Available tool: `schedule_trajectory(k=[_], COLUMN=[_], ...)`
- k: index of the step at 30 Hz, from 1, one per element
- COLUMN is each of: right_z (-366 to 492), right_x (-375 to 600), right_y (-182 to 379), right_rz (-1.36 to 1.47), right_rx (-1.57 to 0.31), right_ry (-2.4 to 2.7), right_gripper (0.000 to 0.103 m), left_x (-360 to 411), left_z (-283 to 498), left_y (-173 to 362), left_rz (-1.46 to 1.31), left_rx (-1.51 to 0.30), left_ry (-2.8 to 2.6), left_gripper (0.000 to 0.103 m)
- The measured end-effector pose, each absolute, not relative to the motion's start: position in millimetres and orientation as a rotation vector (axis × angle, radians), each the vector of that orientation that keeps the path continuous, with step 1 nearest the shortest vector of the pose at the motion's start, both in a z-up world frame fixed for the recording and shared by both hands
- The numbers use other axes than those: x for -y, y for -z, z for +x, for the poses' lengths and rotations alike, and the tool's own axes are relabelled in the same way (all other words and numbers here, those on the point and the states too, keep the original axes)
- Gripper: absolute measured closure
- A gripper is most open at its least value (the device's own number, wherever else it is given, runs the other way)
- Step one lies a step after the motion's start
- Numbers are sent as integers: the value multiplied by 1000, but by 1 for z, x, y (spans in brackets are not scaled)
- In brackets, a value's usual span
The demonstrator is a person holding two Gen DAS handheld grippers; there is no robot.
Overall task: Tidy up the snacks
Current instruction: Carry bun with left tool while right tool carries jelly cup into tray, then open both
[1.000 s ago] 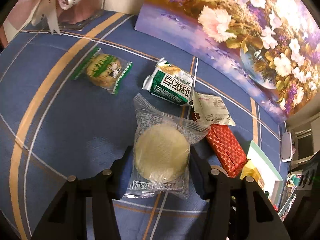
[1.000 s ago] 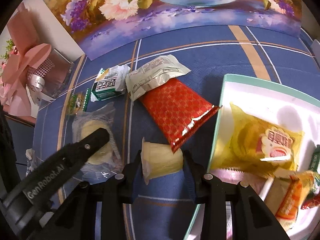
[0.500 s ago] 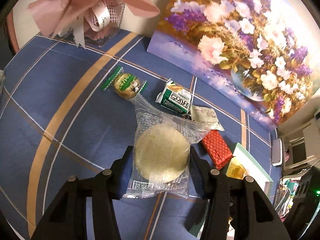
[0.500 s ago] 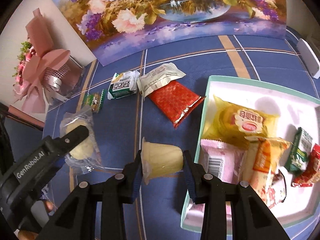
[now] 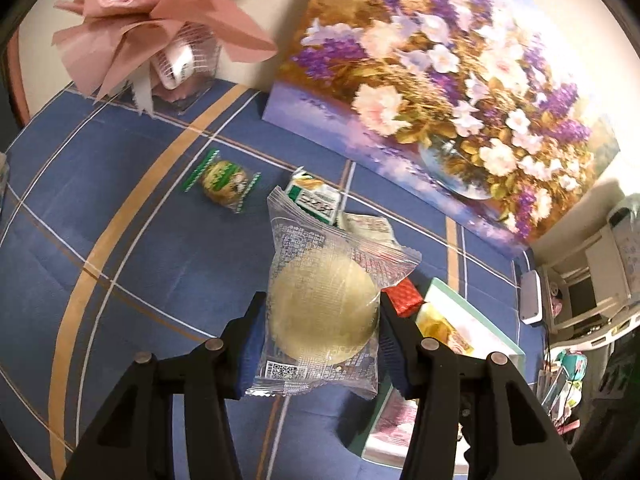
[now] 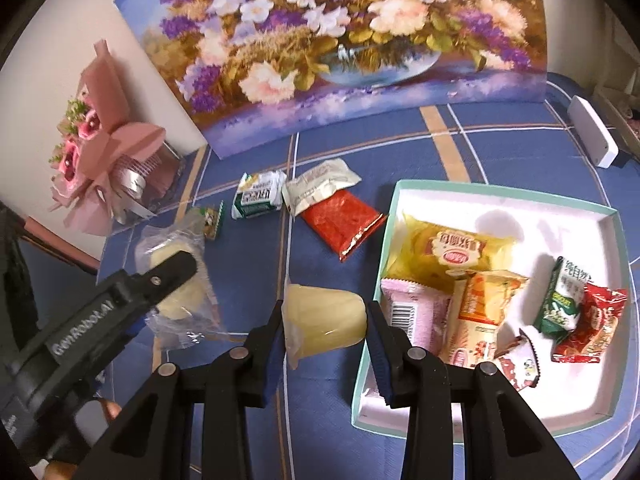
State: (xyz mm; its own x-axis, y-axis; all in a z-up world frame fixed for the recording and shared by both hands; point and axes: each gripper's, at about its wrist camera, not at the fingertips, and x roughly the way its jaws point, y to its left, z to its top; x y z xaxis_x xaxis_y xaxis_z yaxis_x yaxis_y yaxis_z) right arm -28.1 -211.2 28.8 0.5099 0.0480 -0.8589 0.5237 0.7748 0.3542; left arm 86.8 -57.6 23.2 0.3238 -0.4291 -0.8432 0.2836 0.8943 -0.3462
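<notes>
My left gripper (image 5: pixel 322 320) is shut on a clear-wrapped round pale cake (image 5: pixel 324 316) and holds it above the blue checked cloth; it also shows in the right wrist view (image 6: pixel 176 292). My right gripper (image 6: pixel 326 320) is shut on a pale yellow jelly cup (image 6: pixel 324 322), held in the air just left of the white tray with a mint rim (image 6: pixel 616 248). The tray holds several wrapped snacks. On the cloth lie a green-wrapped cookie (image 5: pixel 224 180), a green and white pack (image 6: pixel 258 200), a cream sachet (image 6: pixel 320 188) and a red packet (image 6: pixel 344 220).
A flower painting (image 6: pixel 340 40) leans along the back. A pink bouquet (image 6: pixel 100 160) stands at the back left. A white device (image 6: pixel 592 132) lies at the table's right edge. Room clutter shows beyond the table on the right in the left wrist view (image 5: pixel 592 312).
Both grippers have risen higher above the cloth with their snacks still held. More of the tray and painting has come into view.
</notes>
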Motion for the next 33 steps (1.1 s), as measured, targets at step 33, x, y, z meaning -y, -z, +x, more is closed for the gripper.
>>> schedule_trajectory(k=[33], right_z=[-140], right_x=[376], right_y=[-9], right_rz=[899], right_rx=[-899], right_ry=[719], right_gripper=[63], left_x=[234], left_z=[13], left_y=[-14], left_rz=[117], left_rx=[-1146], left_ry=[850], left_gripper=[49])
